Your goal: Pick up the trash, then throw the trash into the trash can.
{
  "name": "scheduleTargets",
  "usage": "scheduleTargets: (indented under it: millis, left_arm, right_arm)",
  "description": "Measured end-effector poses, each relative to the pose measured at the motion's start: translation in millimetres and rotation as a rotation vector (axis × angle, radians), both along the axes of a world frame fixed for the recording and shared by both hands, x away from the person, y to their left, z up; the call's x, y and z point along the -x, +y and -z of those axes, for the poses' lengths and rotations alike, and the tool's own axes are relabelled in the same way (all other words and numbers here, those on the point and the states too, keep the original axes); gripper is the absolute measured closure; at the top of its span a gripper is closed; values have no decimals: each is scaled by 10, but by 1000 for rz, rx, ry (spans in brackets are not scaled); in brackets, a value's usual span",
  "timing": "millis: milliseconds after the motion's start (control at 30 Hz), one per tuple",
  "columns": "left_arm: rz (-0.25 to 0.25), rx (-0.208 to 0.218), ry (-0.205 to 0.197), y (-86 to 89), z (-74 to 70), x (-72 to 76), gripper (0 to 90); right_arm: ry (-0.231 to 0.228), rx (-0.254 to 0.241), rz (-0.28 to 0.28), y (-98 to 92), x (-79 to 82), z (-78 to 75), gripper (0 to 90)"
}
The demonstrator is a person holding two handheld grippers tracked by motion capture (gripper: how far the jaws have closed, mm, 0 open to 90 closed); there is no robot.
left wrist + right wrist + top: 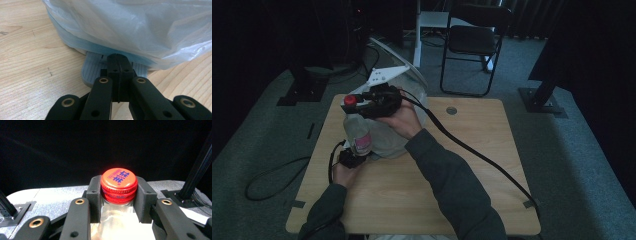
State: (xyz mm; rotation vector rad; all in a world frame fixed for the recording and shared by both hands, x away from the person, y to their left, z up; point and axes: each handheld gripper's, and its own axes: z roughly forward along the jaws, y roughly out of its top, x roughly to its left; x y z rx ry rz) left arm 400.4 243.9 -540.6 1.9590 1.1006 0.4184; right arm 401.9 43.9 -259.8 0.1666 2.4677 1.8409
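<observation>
A clear plastic bottle (pixel 357 134) with a pink label and a red cap (pixel 350 100) hangs upright over the table's left part, beside a small bin (pixel 394 137) lined with a pale plastic bag. My right gripper (pixel 353 103) is shut on the cap (pixel 119 184), one jaw on each side of it. The bin's lid (pixel 407 70) stands open behind that hand. Low at the bin's foot, my left gripper (pixel 350 159) is shut, its closed tip (pixel 119 62) resting on the grey ribbed pedal (pixel 89 72) under the bag (pixel 140 27).
The wooden table (pixel 437 200) has a cable hole (pixel 451 110) at its far edge. A thick black cable (pixel 477 155) runs from the right gripper across the table to the right. A black folding chair (pixel 472 40) and dark stand feet (pixel 542 100) are on the carpet beyond.
</observation>
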Motion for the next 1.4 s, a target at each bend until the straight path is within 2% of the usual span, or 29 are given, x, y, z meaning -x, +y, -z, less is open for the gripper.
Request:
scheduleTargets:
  millis: [67,100,233,567,867,1200,1400]
  left_arm:
    - [-1,0,0,-1,1,-1,900]
    - [0,1,2,1,0,-1,900]
    - [4,3,5,4,1,-3,900]
    - [-4,11,1,2,5,-5,900]
    - [0,8,3,7,2,-8,900]
    - [-1,11,4,4,3,-6,900]
    - [-2,10,3,3,3,-5,900]
  right_arm:
    - [1,-1,1,21,-8,-25,622]
    - [-3,-8,-2,87,-29,-114,622]
    - [-12,-17,-5,196,-41,-245,622]
    - [-19,-27,5,399,-87,-478,622]
    - [-17,-53,47,396,-181,-673,623]
    - [-33,-36,71,365,-196,-684,623]
    - [-24,-57,93,312,-245,-736,623]
